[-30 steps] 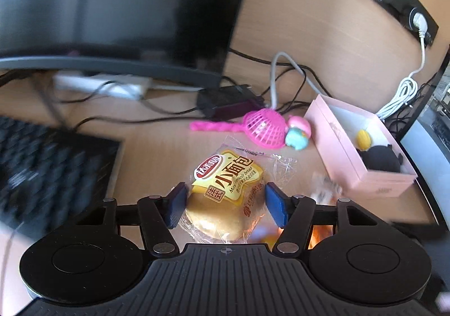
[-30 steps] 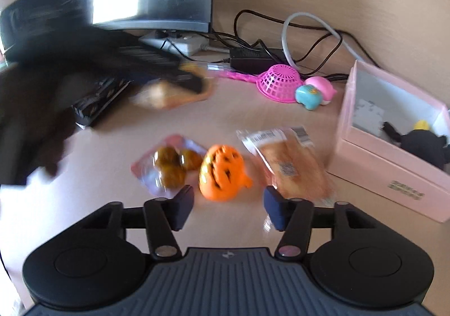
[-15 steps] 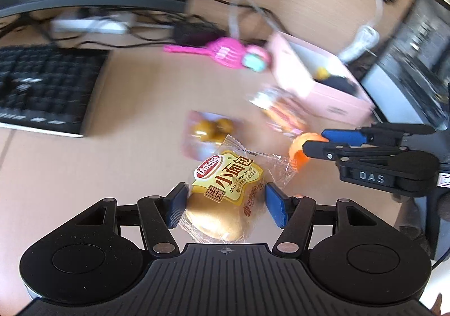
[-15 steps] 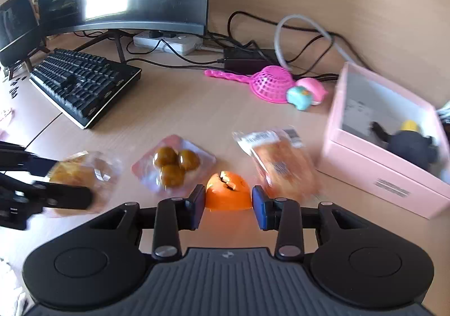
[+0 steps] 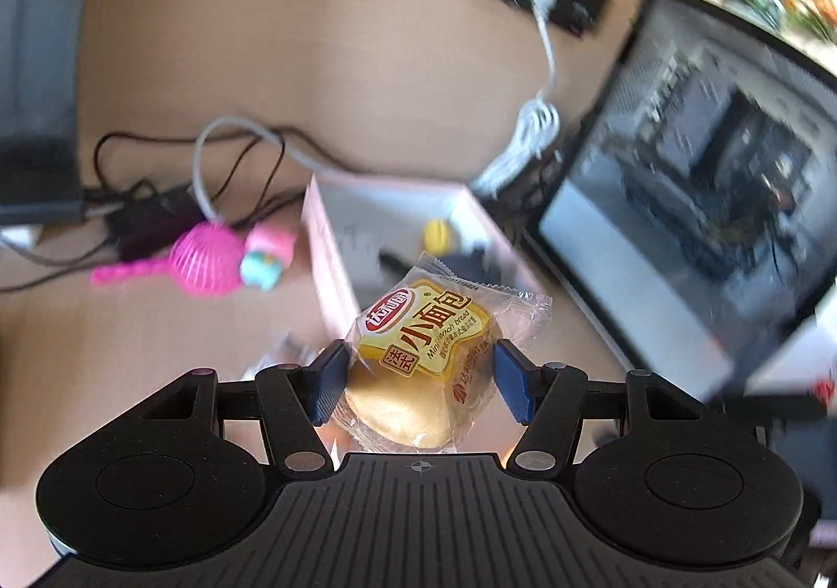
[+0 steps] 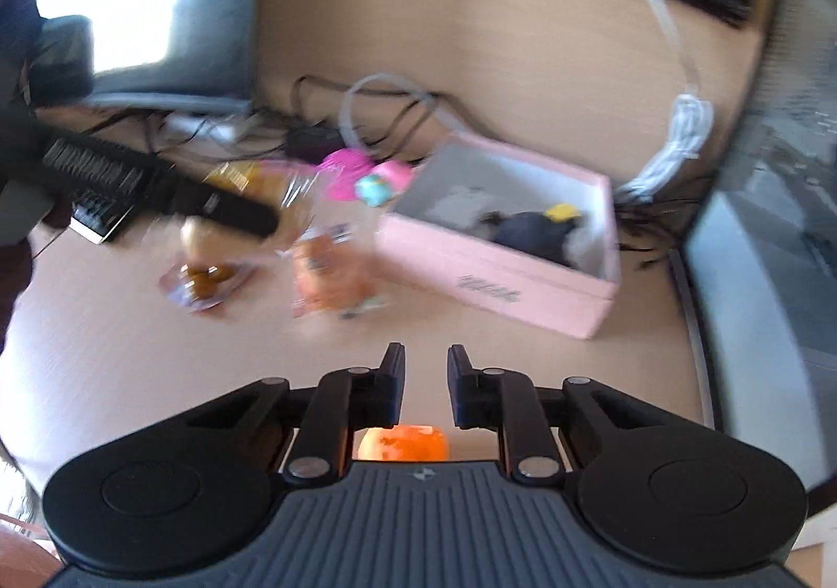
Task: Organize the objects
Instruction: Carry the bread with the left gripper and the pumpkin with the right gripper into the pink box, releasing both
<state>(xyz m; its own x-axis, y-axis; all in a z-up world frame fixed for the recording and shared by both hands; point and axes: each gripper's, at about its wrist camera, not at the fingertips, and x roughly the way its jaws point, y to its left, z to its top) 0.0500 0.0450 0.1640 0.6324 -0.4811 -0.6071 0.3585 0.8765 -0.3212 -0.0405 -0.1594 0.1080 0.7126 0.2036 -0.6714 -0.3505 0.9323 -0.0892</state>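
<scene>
My left gripper is shut on a yellow packaged mini bread and holds it in the air in front of the open pink box. The box holds a black toy with a yellow part. My right gripper has its jaws nearly together; an orange pumpkin toy shows low behind the fingers, and I cannot tell if it is held. In the right wrist view the left gripper is a blurred dark bar carrying the bread.
A pink net scoop and a pink-and-teal toy lie left of the box. An orange snack packet and a packet of brown balls lie on the desk. Cables, a keyboard and monitors surround them.
My left gripper has swung up and right with the bread, toward the pink box. My right gripper closed around the orange pumpkin toy and lifted away from the desk.
</scene>
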